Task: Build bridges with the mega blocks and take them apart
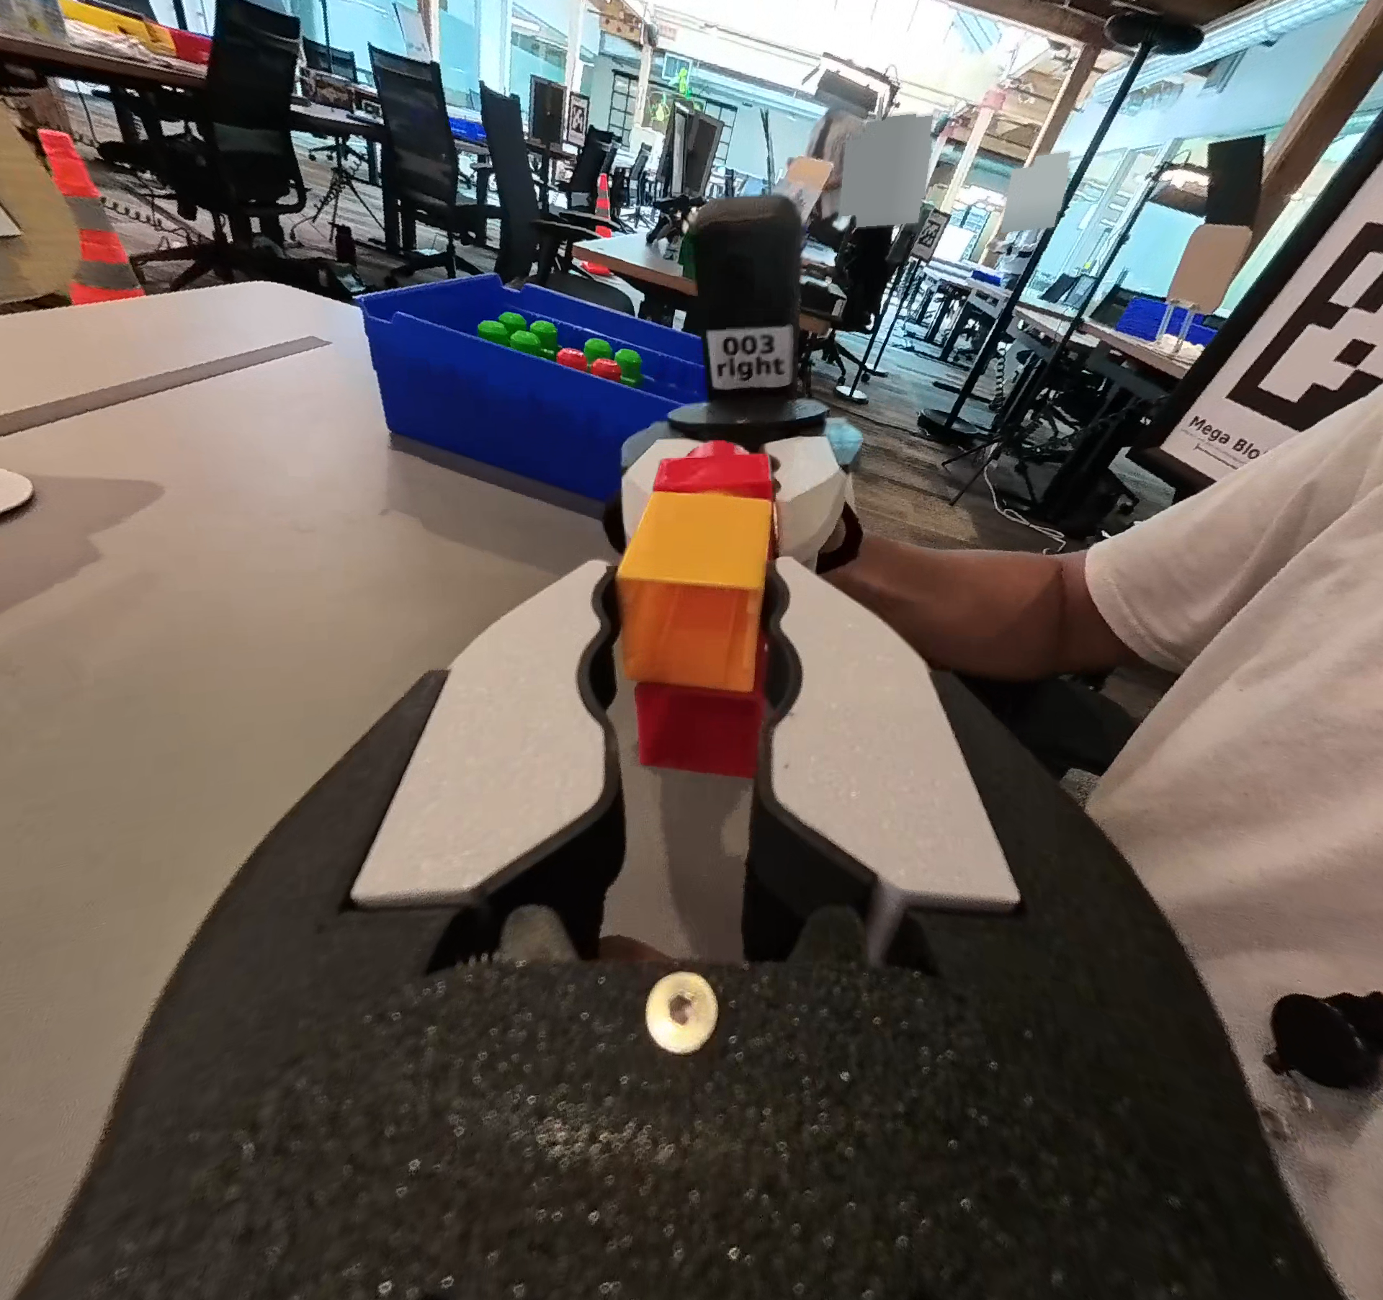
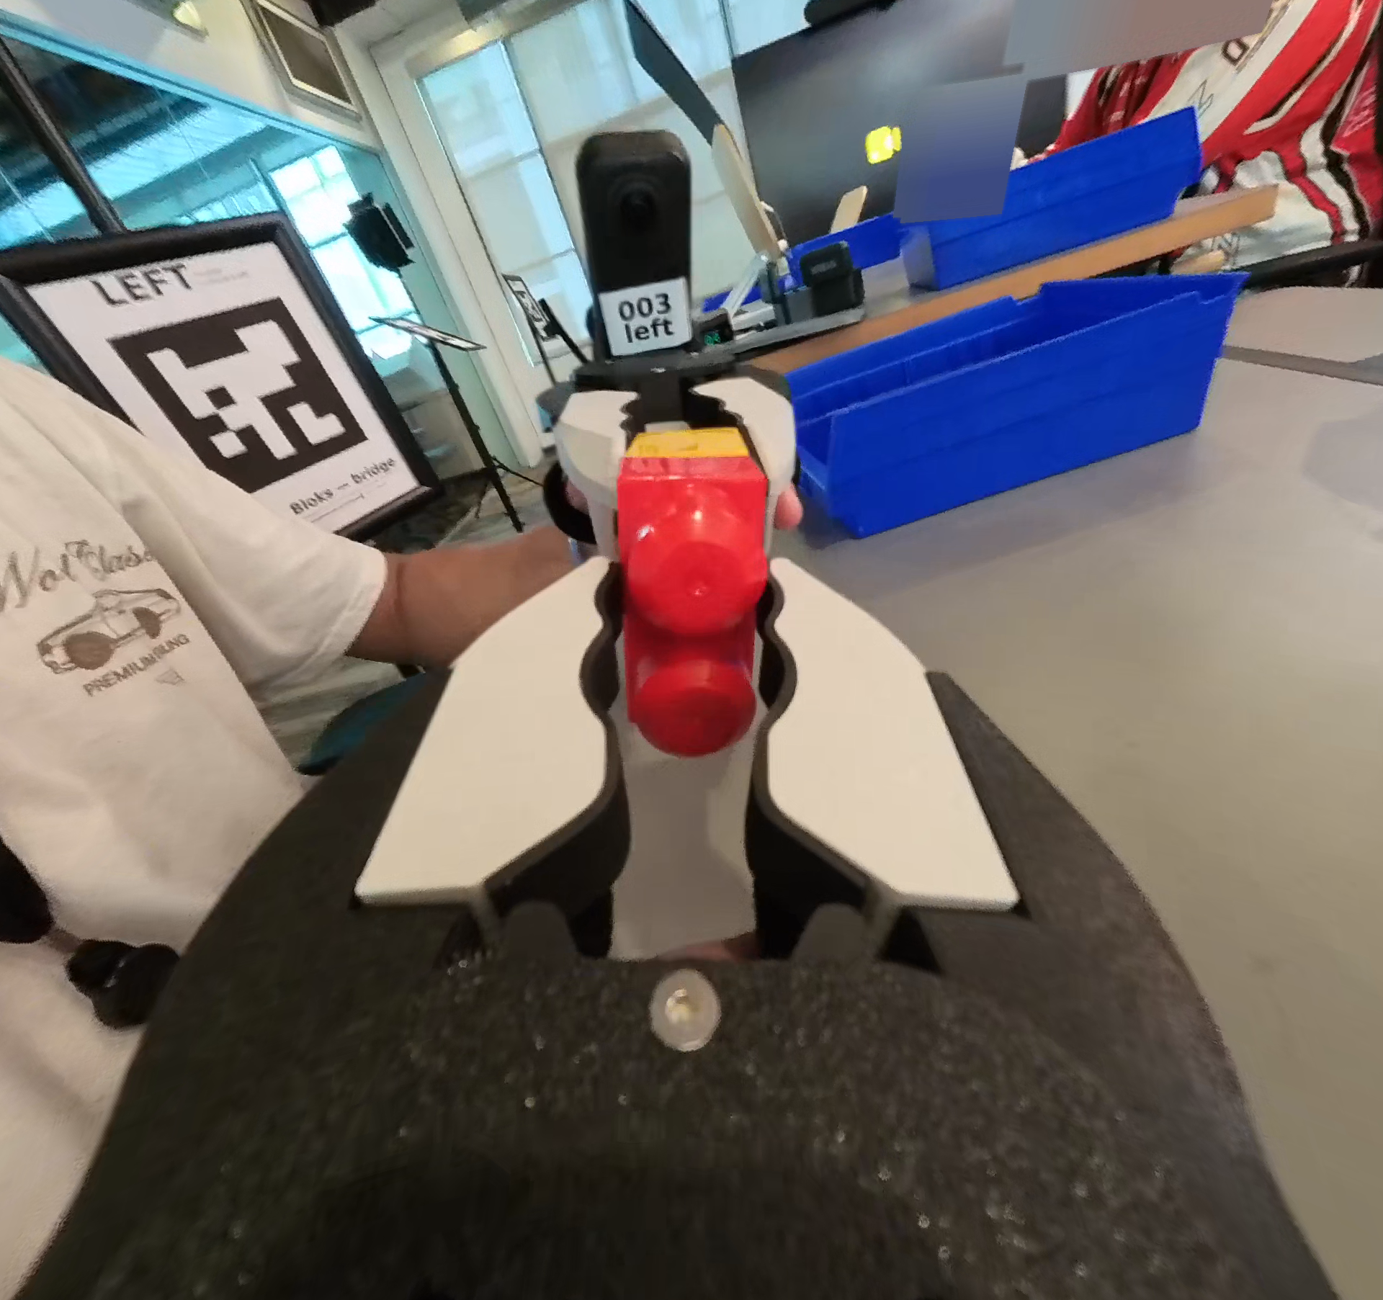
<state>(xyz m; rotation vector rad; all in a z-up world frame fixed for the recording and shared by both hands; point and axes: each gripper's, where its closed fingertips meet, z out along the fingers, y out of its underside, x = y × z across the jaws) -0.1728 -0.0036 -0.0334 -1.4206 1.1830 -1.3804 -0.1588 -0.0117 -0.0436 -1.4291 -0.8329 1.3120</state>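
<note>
Above the counter (image 1: 187, 516), mid-frame in both views, a small block stack is held from two ends.
Left gripper (image 1: 692, 635) is closed on the yellow block (image 1: 696, 591), with a red block (image 1: 700, 729) below it; right gripper (image 2: 692, 635) is clamped on the studded red block (image 2: 692, 591). I'd judge this as pulling apart, with the separation not yet done. Only the left wrist view shows green and red blocks (image 1: 561, 351) lying in the blue bin (image 1: 509, 396), upper middle of the frame; only the right wrist view shows the studs.
</note>
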